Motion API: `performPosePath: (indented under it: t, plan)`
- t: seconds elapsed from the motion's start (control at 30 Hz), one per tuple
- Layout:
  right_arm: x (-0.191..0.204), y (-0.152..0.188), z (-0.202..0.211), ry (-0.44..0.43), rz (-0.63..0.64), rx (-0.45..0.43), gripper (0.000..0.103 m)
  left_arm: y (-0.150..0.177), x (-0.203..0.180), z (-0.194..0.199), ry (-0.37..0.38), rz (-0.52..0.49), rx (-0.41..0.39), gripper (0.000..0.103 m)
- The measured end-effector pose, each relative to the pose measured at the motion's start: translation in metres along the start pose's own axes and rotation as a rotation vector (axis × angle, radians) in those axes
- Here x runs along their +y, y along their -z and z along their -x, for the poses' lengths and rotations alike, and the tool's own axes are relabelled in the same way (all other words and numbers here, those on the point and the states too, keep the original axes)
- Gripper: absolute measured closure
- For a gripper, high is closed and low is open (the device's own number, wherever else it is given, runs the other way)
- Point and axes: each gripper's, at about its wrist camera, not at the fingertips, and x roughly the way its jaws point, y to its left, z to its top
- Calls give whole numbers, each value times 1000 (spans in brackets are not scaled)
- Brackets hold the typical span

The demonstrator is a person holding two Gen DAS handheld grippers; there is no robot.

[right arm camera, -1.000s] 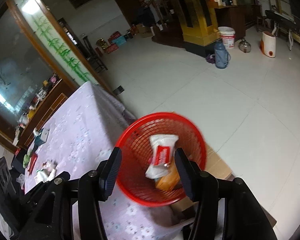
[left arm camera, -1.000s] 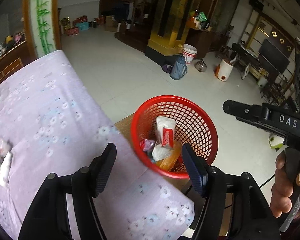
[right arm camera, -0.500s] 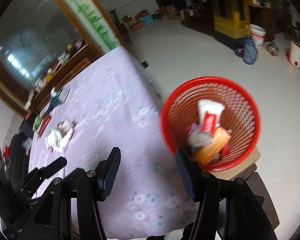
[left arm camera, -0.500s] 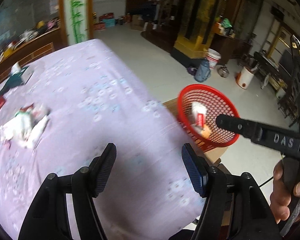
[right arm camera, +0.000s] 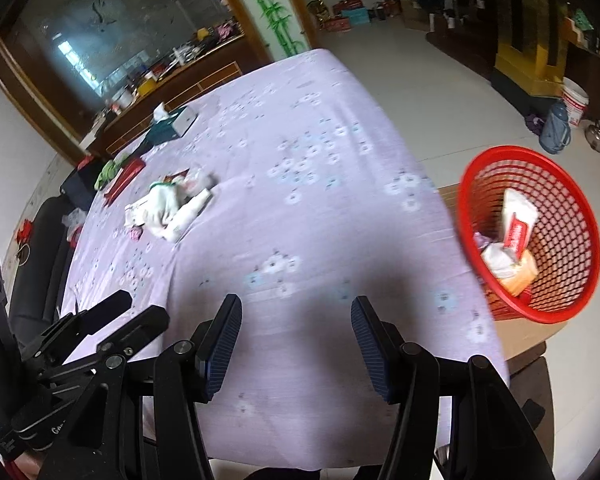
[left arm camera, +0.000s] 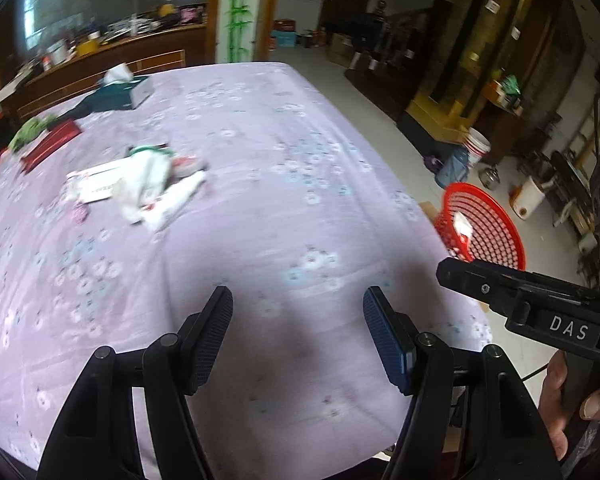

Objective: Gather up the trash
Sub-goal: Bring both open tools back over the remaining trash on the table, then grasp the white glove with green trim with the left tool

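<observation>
Nearest in my left wrist view: my left gripper [left arm camera: 298, 336], fingers spread wide, nothing between them, hovering over the lilac flowered tablecloth [left arm camera: 260, 208] without touching it. At lower right of that frame my right hand [left arm camera: 572, 404] grips the handle of the other tool, marked DAS; only this view shows that hand.

My right wrist view: right gripper [right arm camera: 296, 344] also wide apart and empty, above the near edge of the same cloth. At lower left of this frame the left tool's black fingers [right arm camera: 112, 324] jut in.

Mid-distance, left of centre in both: the trash pile [left arm camera: 140, 184], crumpled white wrappers and a flat white packet, lying on the cloth, well apart from both grippers. A small pink scrap [left arm camera: 79, 213] sits just beside it.

The red mesh basket [right arm camera: 556, 216] stands off the table's right edge. The right view looks into it: a white-and-red packet [right arm camera: 518, 220], an orange packet and crumpled paper inside. The left view catches only part of its rim and wall, mid-right.

Far upper left: a teal tissue box [left arm camera: 122, 92] and a red tray [left arm camera: 50, 144] on the cloth.
</observation>
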Motion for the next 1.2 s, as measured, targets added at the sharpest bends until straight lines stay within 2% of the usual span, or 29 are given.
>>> performPosePath:
  t: [0.07,0.2,0.43,0.53,0.67,1.07,1.13,1.17,1.2]
  plan:
    - [14,0,-6,-2,25,14,42,1,17,5,-18,20,-10,37]
    - [36,1,-14,-61,42,45,42,-5,54,10,-69,47,-21,37]
    - [58,3,-22,-62,73,67,42,-31,122,-2,-159,65,-9,37]
    - [63,2,-22,-55,69,64,42,-46,144,-18,-159,84,8,37]
    - [63,1,-20,-33,55,56,42,-64,166,-50,-122,118,55,37]
    - [43,5,-17,52,-66,43,42,-96,189,-139,-75,123,186,37]
    - [44,4,-18,59,-70,46,42,-98,191,-147,-62,137,186,42]
    - [45,3,-20,59,-69,49,42,-98,192,-149,-54,144,181,54]
    - [47,1,-22,59,-67,52,42,-98,193,-151,-41,152,178,59]
